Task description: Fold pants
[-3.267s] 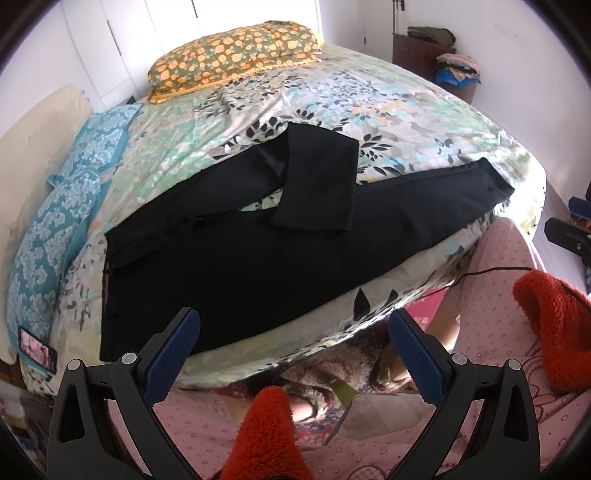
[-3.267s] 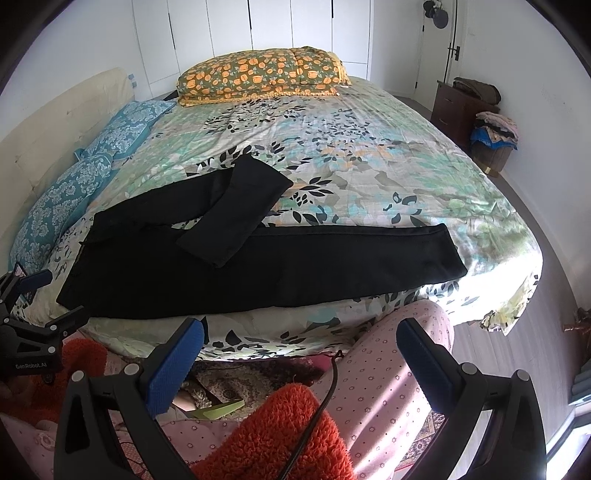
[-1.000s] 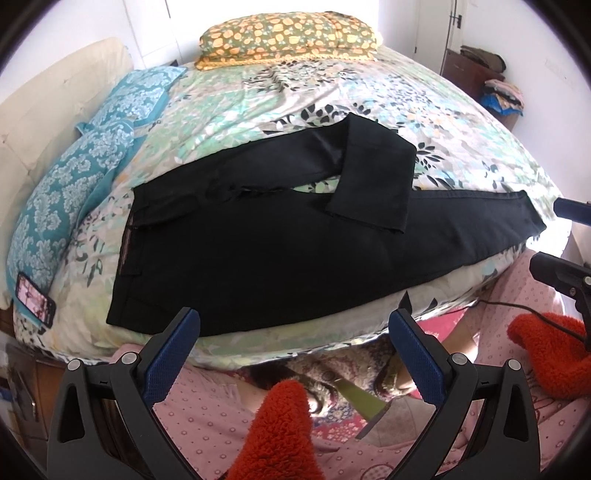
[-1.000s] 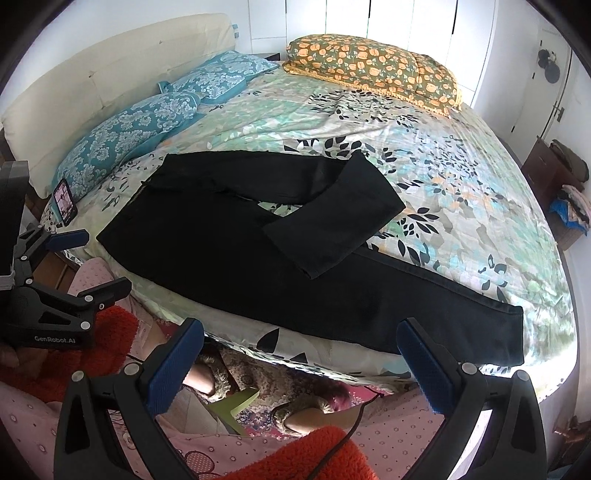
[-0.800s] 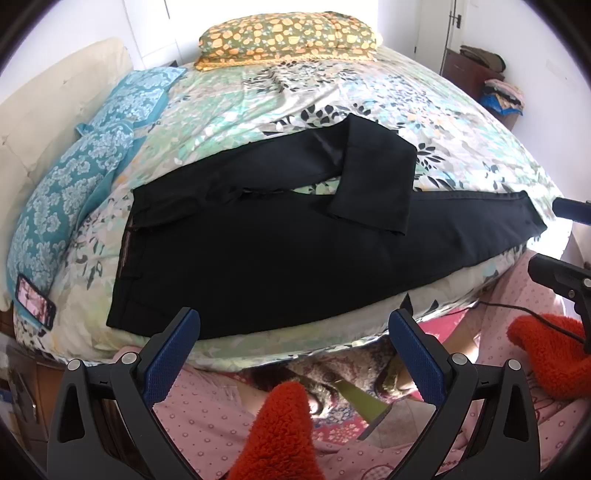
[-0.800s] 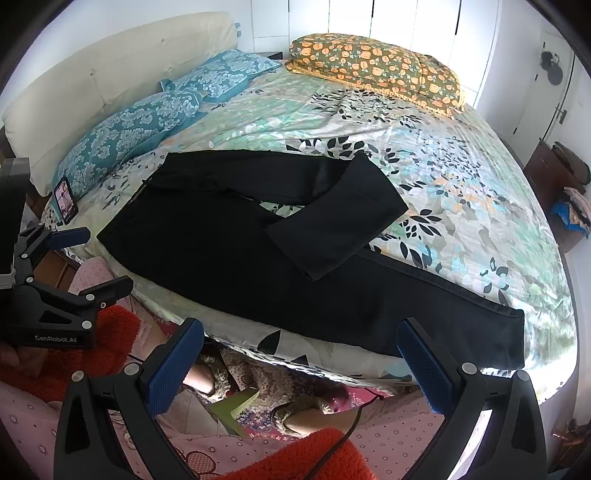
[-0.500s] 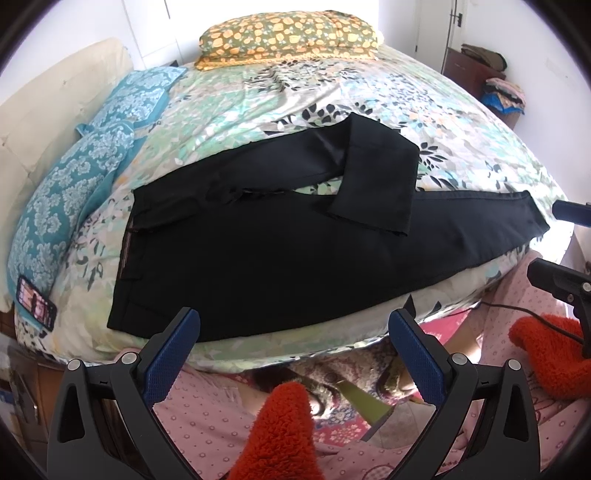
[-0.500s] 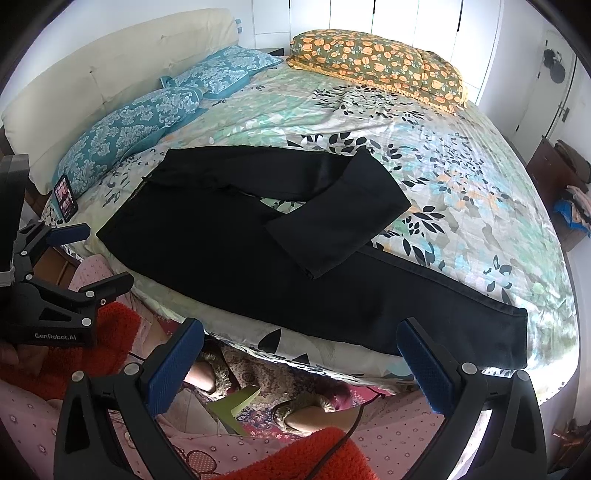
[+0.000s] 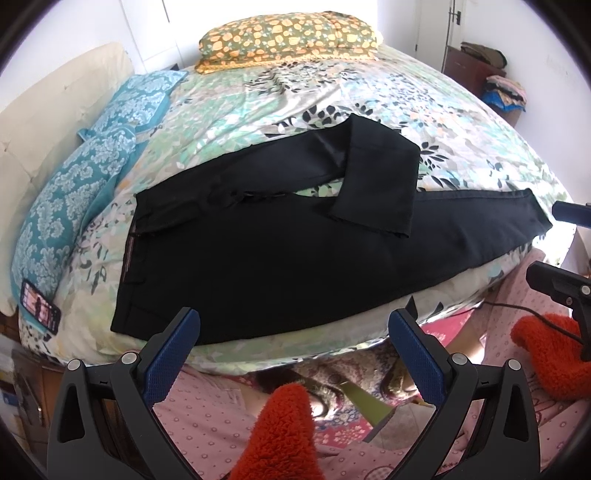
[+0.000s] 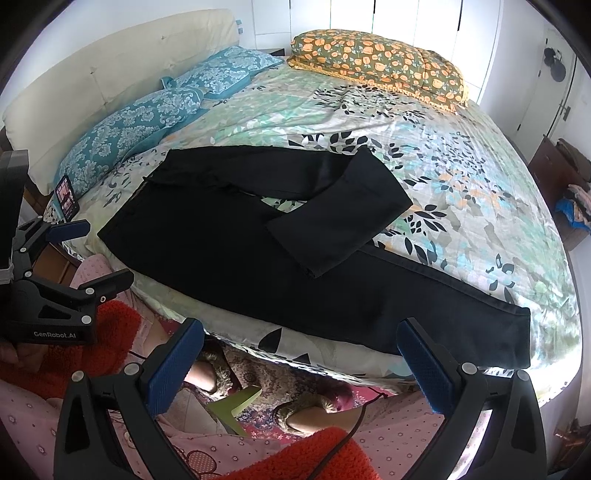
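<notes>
the bed point(image 9: 280, 88) fills most of both views, covered by a floral sheet in green, white and black. across its near edge lie the pants point(image 9: 266, 251), black and matte, spanning the middle of the left wrist frame from centre left to the right edge. the waistband sits at centre left, a thin reddish inner strip showing along it. one leg runs straight out to the right, its hem point(image 10: 517, 336) at the lower right of the right wrist frame, near the bed's edge. the other leg is bent back on itself: its lower part point(image 9: 376, 184) lies as a flat panel slanting over the straight leg, with a small wedge of sheet showing between the legs. the cloth is mostly smooth, with slight bunching at the crotch.

an orange pillow point(image 9: 288, 33) sits at the top centre, two blue pillows point(image 9: 85, 177) at the left, a cream headboard point(image 10: 110, 81) behind them. a phone point(image 9: 38, 308) lies at the lower left by the bed's corner.

the left gripper point(image 9: 293, 350) hangs at the bottom of its frame, jaws spread wide, holding nothing, short of the pants. the right gripper point(image 10: 301, 363) is likewise spread and empty, below the bed's edge. pink dotted clothing and red fleece sleeves show beneath them.
</notes>
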Demonstrator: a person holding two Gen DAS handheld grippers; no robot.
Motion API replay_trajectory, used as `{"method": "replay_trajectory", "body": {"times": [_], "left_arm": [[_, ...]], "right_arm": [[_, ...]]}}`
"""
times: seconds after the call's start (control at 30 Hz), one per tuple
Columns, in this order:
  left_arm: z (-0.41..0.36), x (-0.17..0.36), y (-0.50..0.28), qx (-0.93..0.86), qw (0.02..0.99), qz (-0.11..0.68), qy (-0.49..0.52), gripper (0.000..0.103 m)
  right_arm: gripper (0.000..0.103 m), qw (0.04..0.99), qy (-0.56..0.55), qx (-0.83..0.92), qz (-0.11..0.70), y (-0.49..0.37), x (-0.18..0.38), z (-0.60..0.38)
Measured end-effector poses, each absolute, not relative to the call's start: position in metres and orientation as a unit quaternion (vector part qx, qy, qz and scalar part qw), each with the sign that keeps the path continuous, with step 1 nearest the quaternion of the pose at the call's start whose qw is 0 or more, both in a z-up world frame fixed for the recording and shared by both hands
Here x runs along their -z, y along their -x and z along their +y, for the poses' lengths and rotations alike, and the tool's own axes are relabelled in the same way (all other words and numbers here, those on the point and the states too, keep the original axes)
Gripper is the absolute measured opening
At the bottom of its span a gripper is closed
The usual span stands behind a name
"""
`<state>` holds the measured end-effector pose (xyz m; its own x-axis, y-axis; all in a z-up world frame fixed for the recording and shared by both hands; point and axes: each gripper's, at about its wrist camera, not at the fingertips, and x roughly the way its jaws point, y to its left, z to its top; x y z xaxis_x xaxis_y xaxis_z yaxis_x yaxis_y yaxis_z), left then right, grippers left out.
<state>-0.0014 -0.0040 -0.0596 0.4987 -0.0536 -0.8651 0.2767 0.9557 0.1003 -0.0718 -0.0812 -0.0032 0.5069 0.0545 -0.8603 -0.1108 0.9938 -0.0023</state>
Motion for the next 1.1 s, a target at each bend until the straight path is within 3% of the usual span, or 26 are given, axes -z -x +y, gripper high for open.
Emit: {"method": "replay_trajectory", "body": {"times": [0.9,1.1], "left_arm": [[0.009,0.055,0.001,0.076,0.867,0.484,-0.093,0.102],[0.012,0.049,0.002,0.064,0.877,0.465,-0.099,0.102]], "right_arm": [[0.103,0.873,0.025,-0.063,0.484,0.083,0.004,-0.077],[0.103,0.889,0.018,-0.093,0.447,0.086,-0.004,-0.081]]}}
